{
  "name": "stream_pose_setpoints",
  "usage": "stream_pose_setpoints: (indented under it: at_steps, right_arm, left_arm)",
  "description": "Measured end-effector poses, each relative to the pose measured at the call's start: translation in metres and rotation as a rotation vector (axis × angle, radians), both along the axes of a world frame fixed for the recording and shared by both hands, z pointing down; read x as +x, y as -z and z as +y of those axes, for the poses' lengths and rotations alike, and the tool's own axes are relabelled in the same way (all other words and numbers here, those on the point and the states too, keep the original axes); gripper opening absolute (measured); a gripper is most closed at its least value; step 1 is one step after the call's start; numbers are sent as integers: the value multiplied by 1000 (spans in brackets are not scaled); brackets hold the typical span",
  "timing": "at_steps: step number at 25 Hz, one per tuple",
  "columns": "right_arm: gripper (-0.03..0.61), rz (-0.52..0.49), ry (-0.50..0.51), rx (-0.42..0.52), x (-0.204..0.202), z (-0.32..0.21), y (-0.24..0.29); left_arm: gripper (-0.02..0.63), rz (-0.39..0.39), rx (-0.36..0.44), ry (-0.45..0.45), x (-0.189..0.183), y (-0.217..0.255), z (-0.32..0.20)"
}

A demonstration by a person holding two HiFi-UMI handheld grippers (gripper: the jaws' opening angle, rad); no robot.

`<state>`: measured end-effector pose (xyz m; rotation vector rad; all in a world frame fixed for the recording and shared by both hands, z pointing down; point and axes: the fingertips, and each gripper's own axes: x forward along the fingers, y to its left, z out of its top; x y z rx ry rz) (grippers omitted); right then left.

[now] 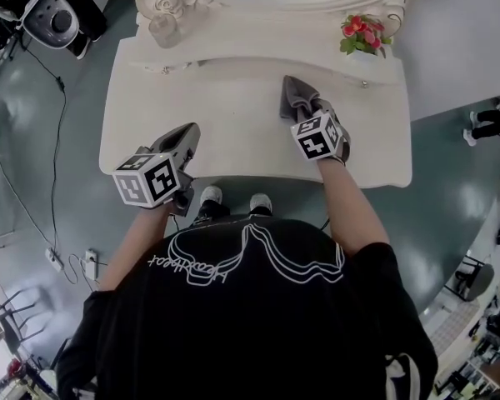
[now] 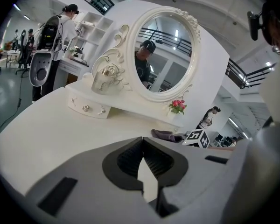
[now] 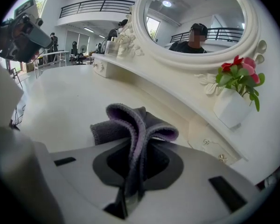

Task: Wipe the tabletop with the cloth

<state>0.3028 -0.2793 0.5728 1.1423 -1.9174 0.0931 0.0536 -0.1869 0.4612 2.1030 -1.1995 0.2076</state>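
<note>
I find no text I can truly read from here; the only lettering is white script [image 1: 189, 270] on the person's black shirt [image 1: 258, 340], too skewed and small to make out.

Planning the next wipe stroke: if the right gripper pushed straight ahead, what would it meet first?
Likely the raised ledge under the mirror, left of the flower pot, with the held cloth touching first; depth is unclear.
</note>
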Motion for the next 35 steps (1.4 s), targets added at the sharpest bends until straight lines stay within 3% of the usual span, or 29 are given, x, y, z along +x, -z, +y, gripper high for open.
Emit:
stream_pose_setpoints:
  at_steps: [12,23,35]
  right_arm:
    - [44,25,-43,12,70,4,0]
    - [44,23,-146,25,149,14,1]
    - [44,66,-277,32,235,27,1]
  left_arm:
    - [5,24,16,6,48,2,3]
    - [5,30,15,-42,102,-5,1]
    - [5,56,-10,-84,135,-24,8]
